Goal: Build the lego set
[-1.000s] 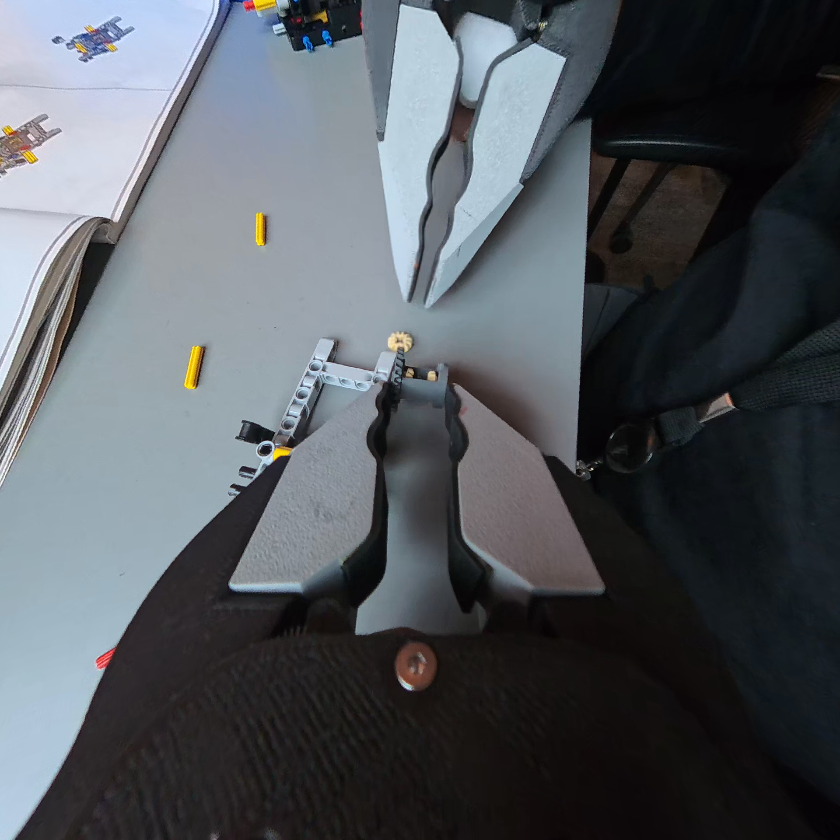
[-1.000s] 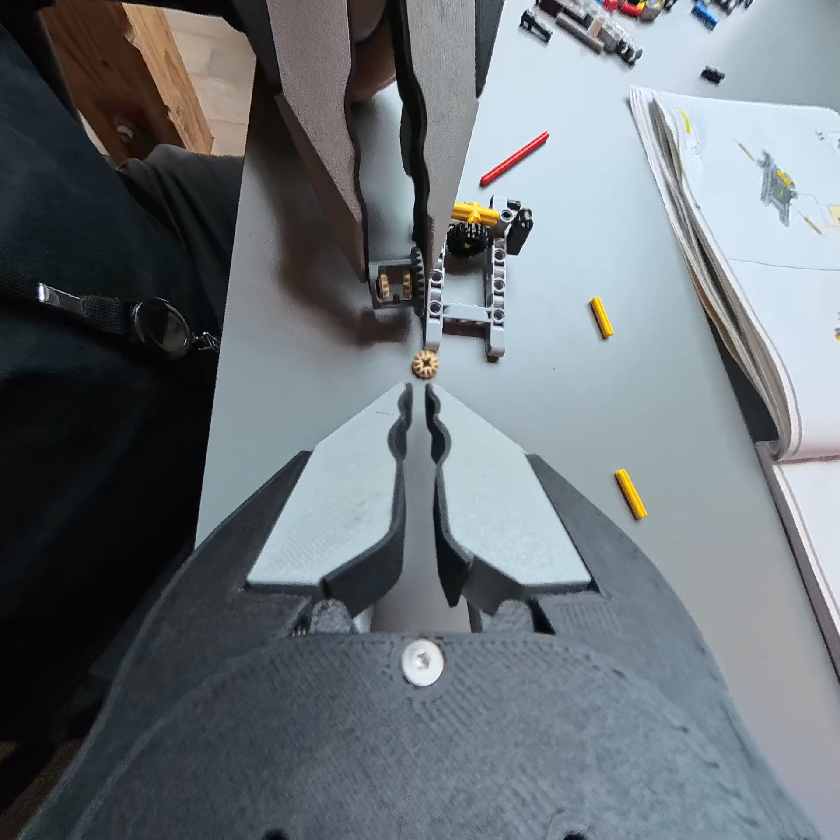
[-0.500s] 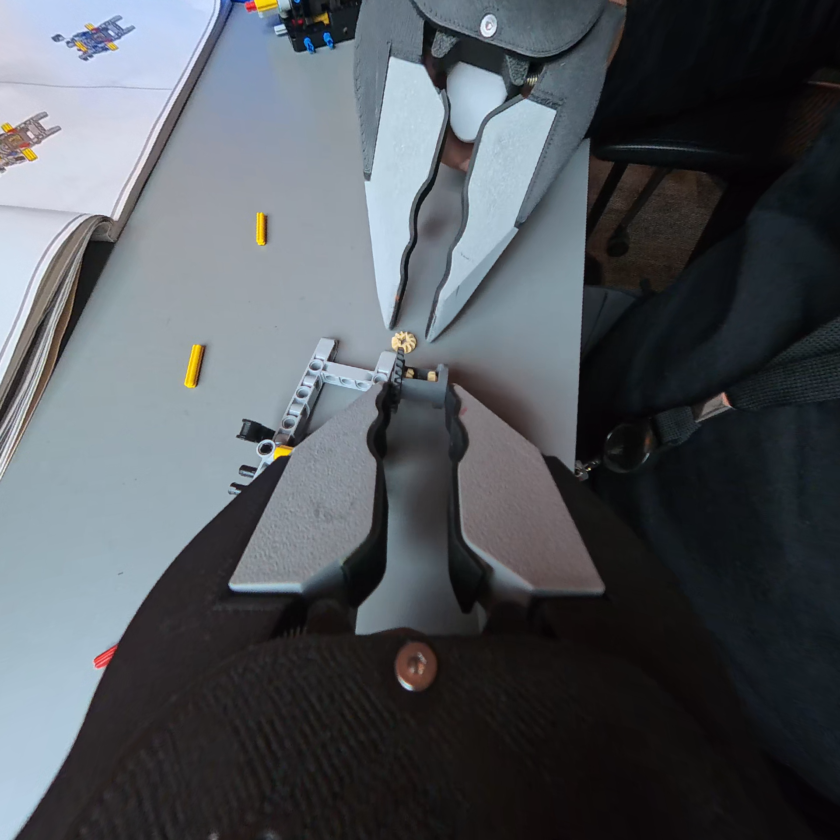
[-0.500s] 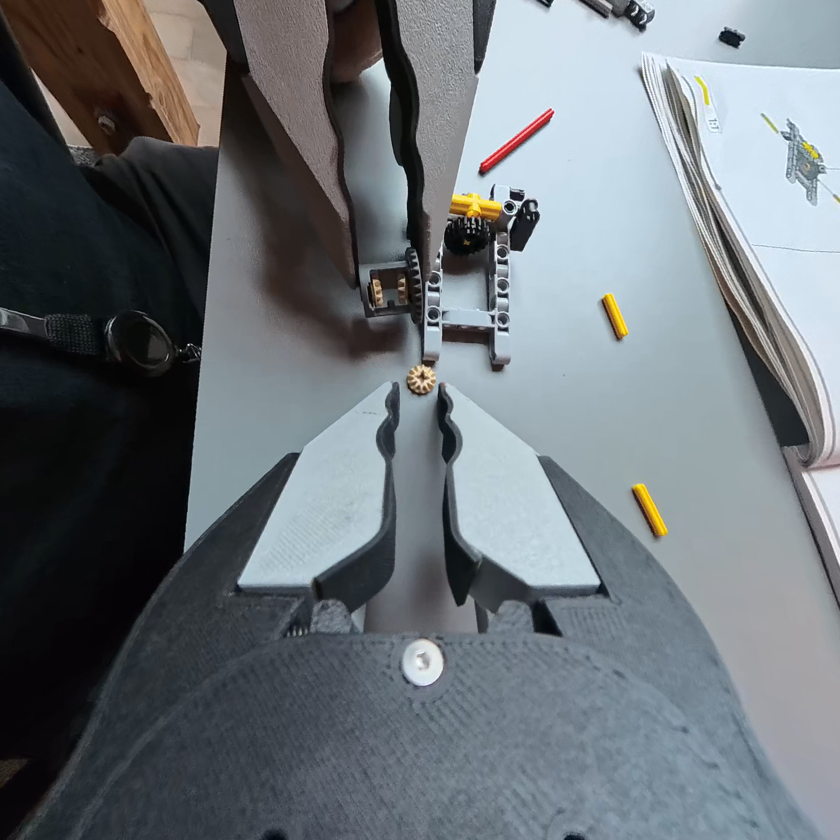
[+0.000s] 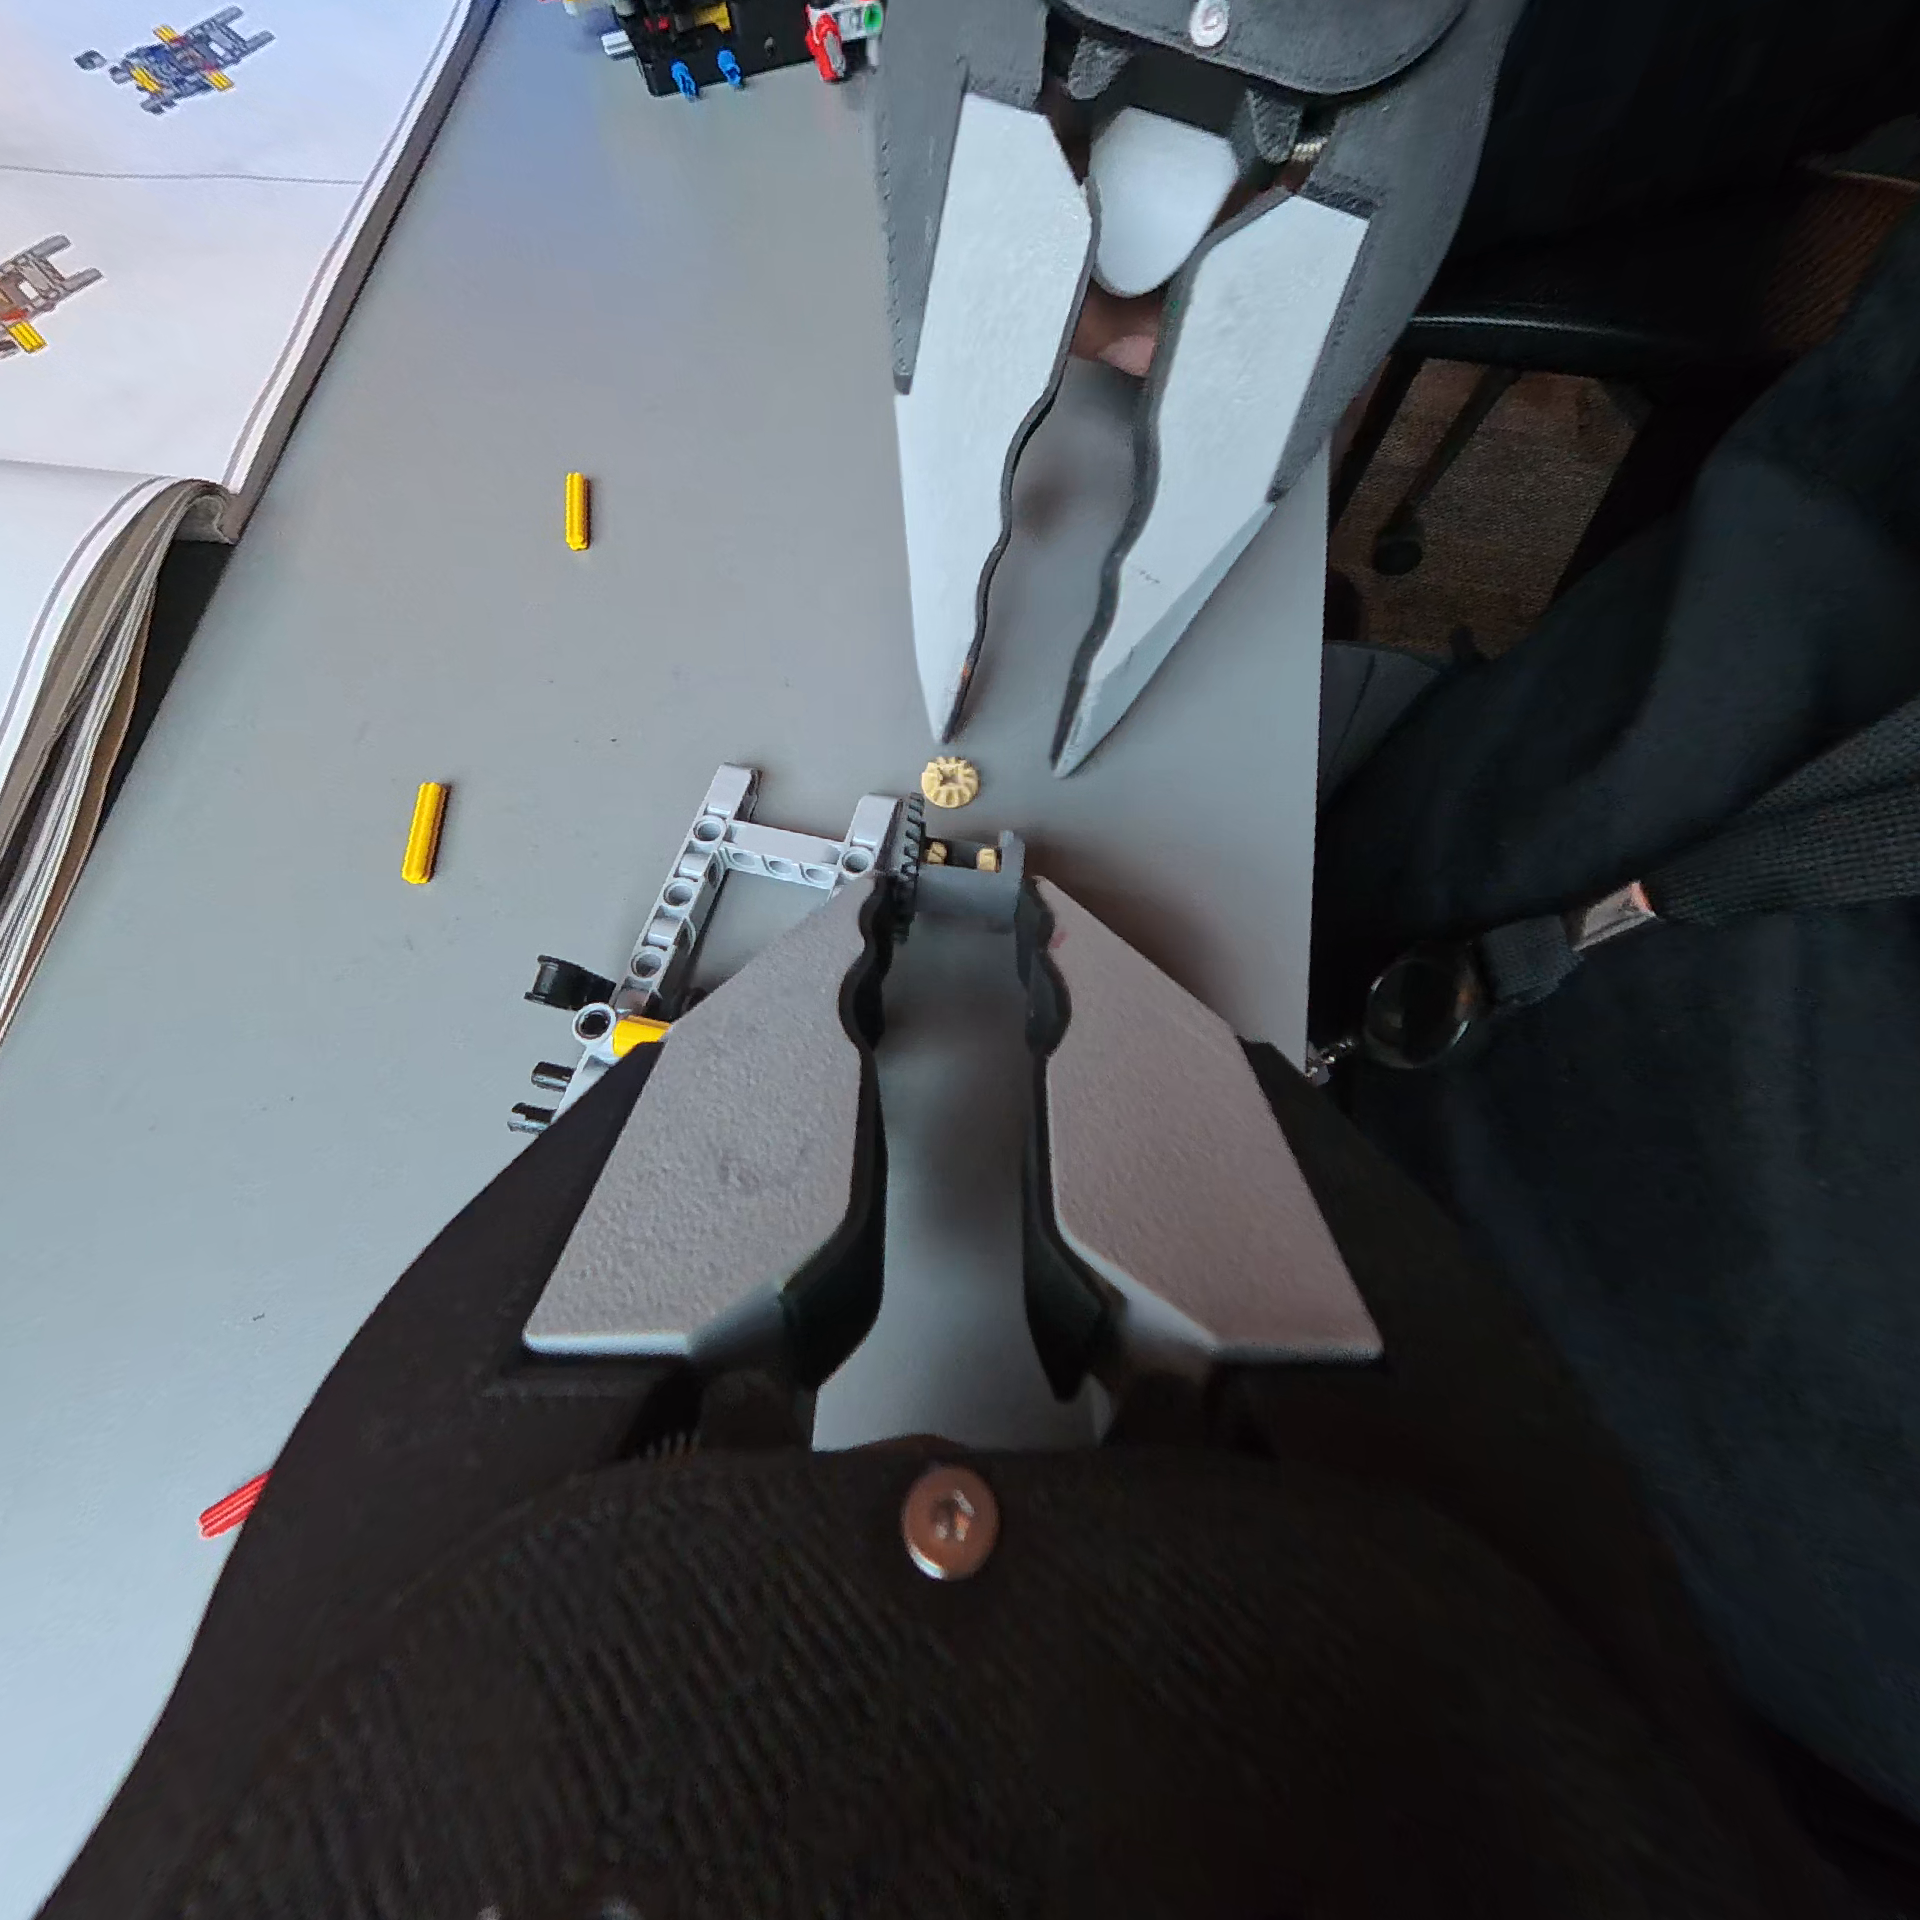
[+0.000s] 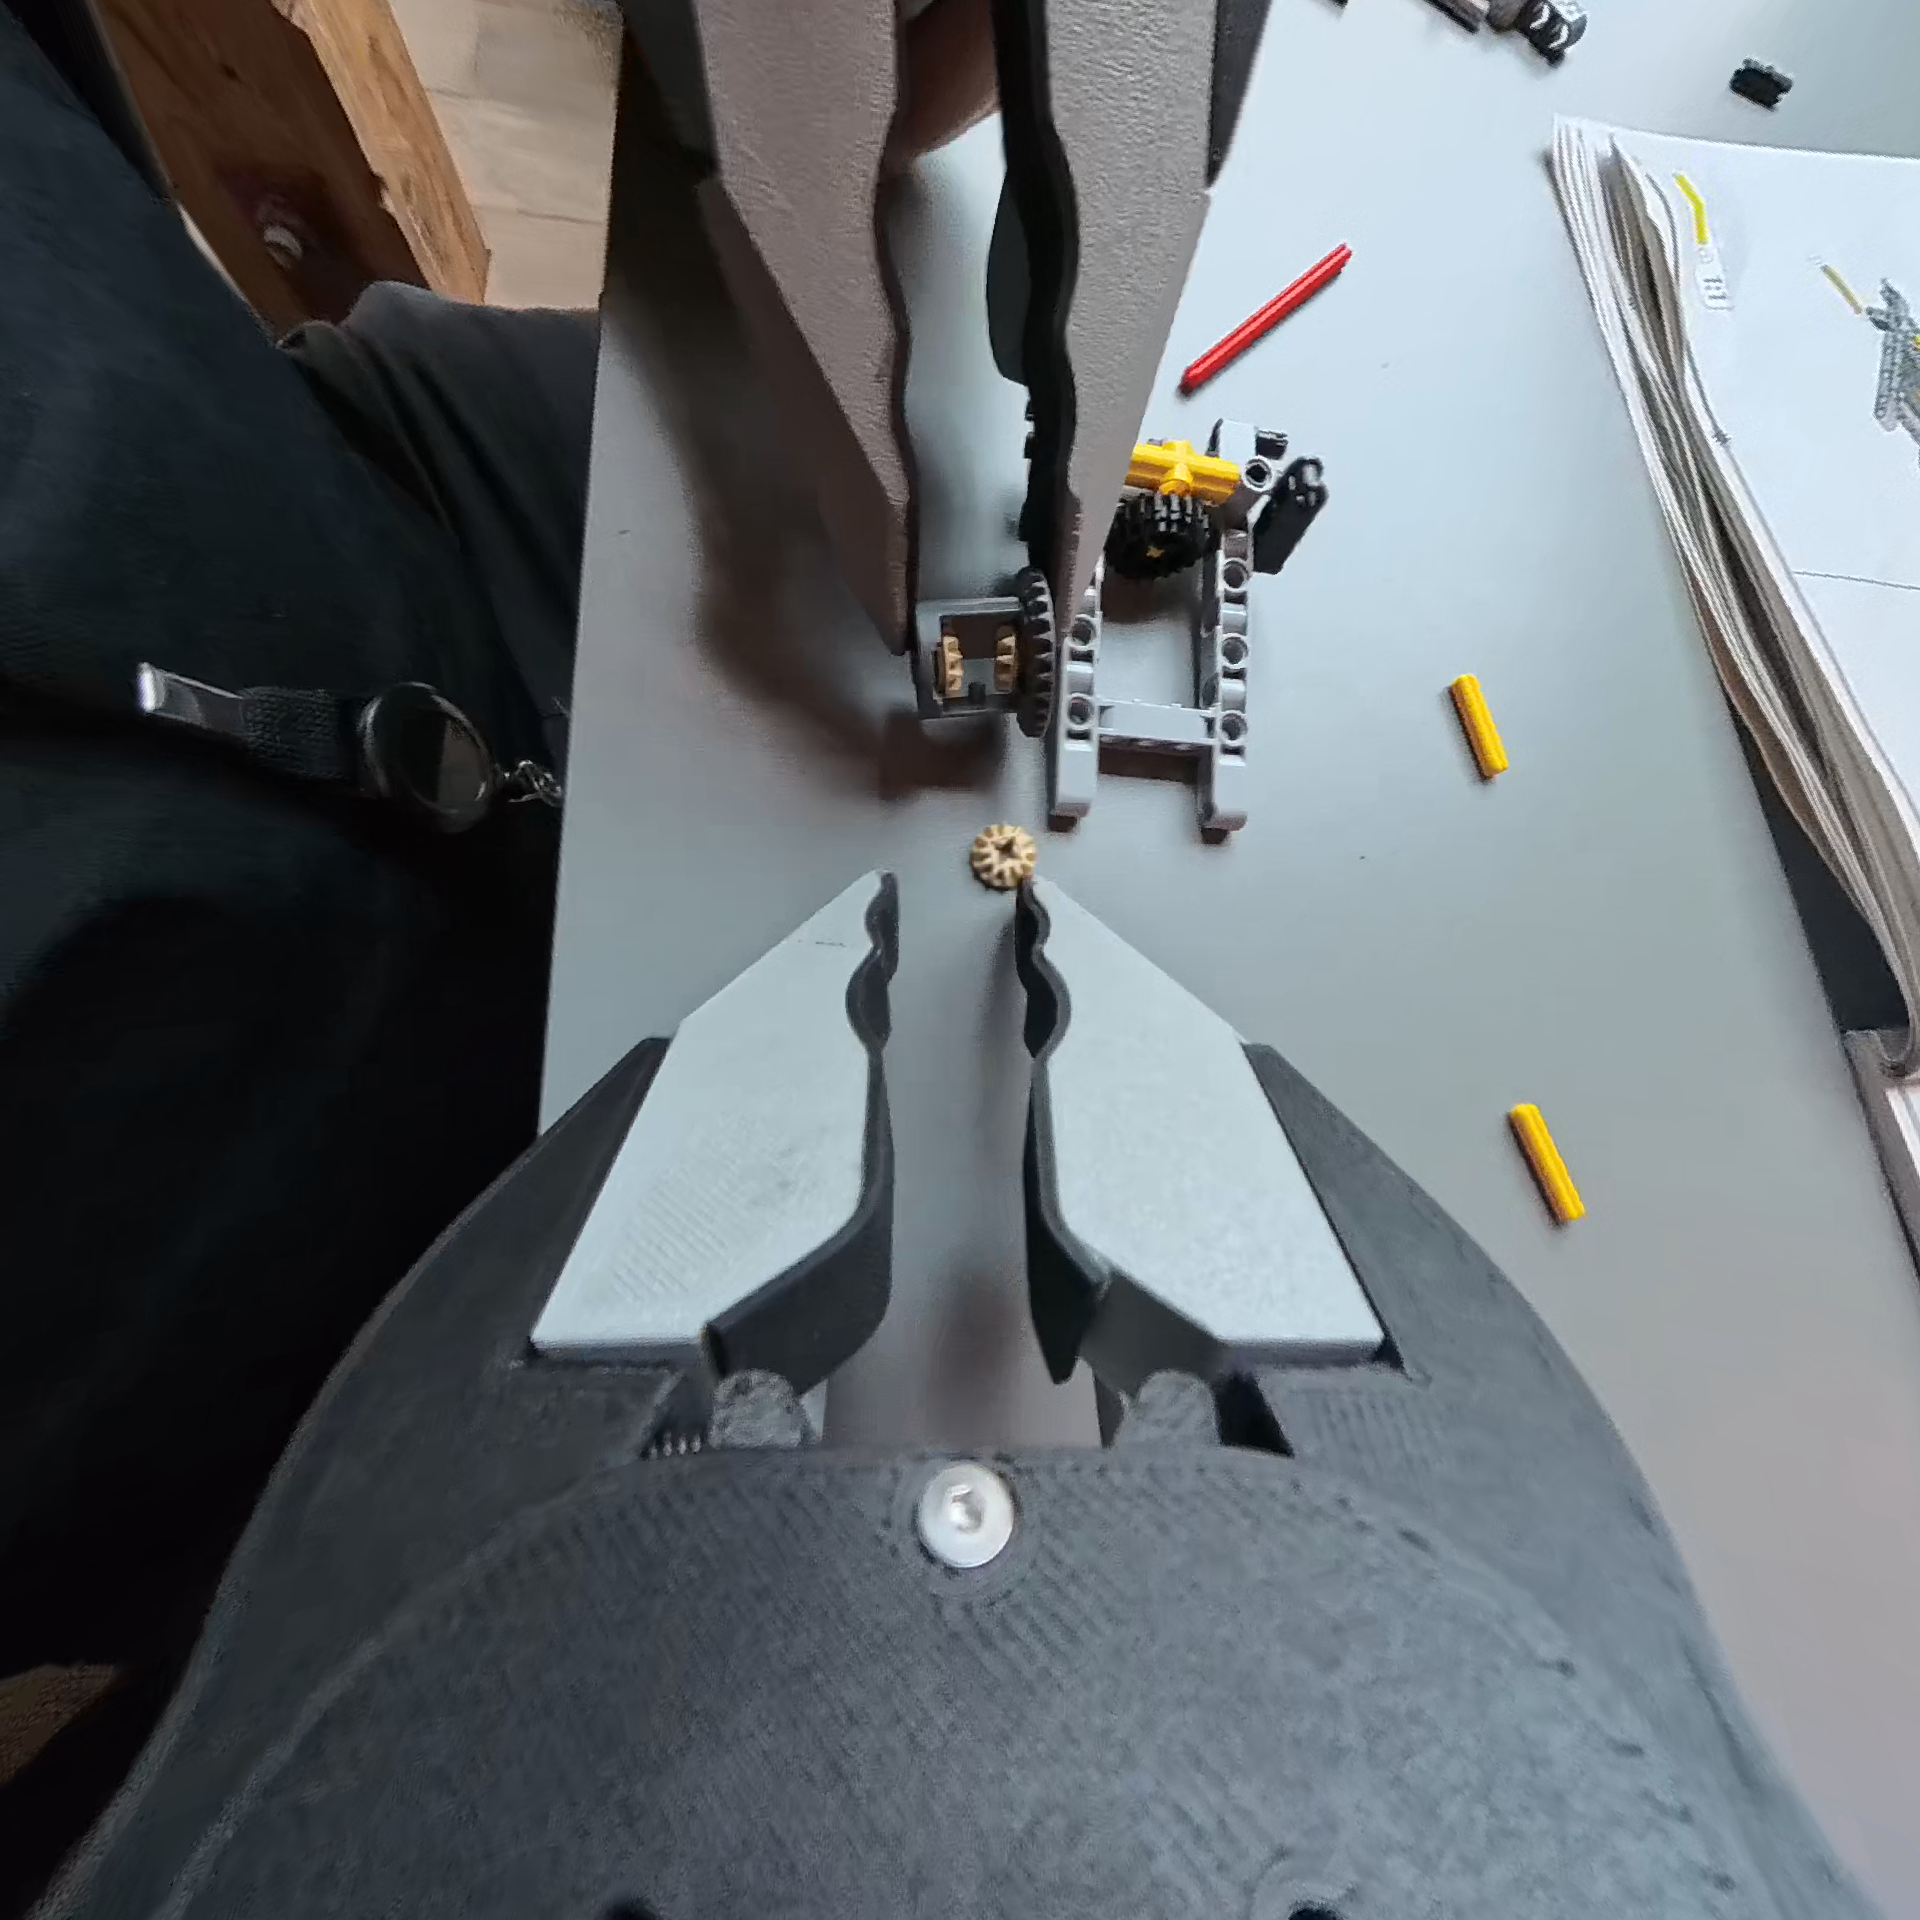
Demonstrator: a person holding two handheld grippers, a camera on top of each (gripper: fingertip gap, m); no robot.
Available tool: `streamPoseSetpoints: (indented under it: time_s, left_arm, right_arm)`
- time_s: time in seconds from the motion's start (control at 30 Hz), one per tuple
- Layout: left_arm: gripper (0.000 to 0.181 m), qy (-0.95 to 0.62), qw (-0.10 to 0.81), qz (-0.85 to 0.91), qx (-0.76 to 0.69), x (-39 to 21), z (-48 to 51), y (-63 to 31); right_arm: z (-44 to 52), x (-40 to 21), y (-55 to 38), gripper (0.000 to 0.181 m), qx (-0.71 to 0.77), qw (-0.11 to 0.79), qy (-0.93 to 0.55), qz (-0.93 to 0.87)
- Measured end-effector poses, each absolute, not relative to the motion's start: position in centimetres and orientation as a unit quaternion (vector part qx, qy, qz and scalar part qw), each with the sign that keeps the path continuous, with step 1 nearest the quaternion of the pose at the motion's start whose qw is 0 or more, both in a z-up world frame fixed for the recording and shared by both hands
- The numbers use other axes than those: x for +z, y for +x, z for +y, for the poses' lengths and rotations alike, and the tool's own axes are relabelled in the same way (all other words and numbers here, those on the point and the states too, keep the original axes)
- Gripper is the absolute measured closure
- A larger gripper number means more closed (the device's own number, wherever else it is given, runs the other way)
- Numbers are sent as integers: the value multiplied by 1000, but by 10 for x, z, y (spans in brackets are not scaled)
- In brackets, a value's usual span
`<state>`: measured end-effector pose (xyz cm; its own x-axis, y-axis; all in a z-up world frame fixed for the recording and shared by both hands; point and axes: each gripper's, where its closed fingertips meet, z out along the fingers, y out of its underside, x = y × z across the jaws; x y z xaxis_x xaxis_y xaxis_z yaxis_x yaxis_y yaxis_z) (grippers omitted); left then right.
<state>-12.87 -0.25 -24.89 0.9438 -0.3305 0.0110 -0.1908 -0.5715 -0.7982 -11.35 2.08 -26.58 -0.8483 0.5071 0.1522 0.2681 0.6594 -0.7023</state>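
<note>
Right hand-held gripper [image 6: 951, 899] parted behind tan gear [image 6: 1003, 856], left hand-held gripper [image 5: 951, 914] clamping assembly [image 5: 790, 862]

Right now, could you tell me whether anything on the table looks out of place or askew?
Only slightly: the small tan gear lies loose and flat on the table, off the grey frame that the left gripper clamps. The open right gripper sits off-centre to it, one fingertip almost touching. Nothing looks spilled or damaged.

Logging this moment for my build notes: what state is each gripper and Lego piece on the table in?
left hand-held gripper: shut on the grey assembly.
right hand-held gripper: open, fingertips by the gear.
tan gear: loose, flat on the table.
yellow axles: loose, lying flat.
instruction booklet: open.
</note>
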Motion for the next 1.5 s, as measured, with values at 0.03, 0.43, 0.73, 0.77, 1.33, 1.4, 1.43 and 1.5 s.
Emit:
streamPoseSetpoints:
  time_s: [0.03, 0.43, 0.73, 0.77, 1.33, 1.4, 1.43, 1.5]
  left_arm:
    - [160, -883, 437, 149, -81, -249, -3, -128]
    - [160, -878, 444, 154, -92, -246, -8, -130]
    - [160, -869, 453, 173, -99, -243, -14, -128]
    - [160, -867, 456, 174, -101, -242, -14, -128]
    - [160, -860, 471, 166, -105, -236, -20, -127]
    - [160, -862, 474, 153, -98, -236, -21, -129]
    - [160, -862, 475, 146, -98, -235, -21, -130]
    - [160, -861, 480, 134, -101, -233, -23, -128]
  right_arm:
    - [20, -265, -111, 161, 350, 175, -211, -896]
    - [4, -264, -102, 136, 352, 142, -171, -909]
    - [2, -257, -96, 132, 353, 173, -171, -903]
    - [3, -257, -97, 128, 353, 167, -178, -903]
    - [-10, -258, -84, 113, 354, 144, -183, -906]
    - [-2, -254, -93, 121, 356, 152, -200, -900]
    - [1, -253, -98, 125, 359, 153, -210, -897]
    - [5, -253, -105, 131, 362, 150, -218, -894]
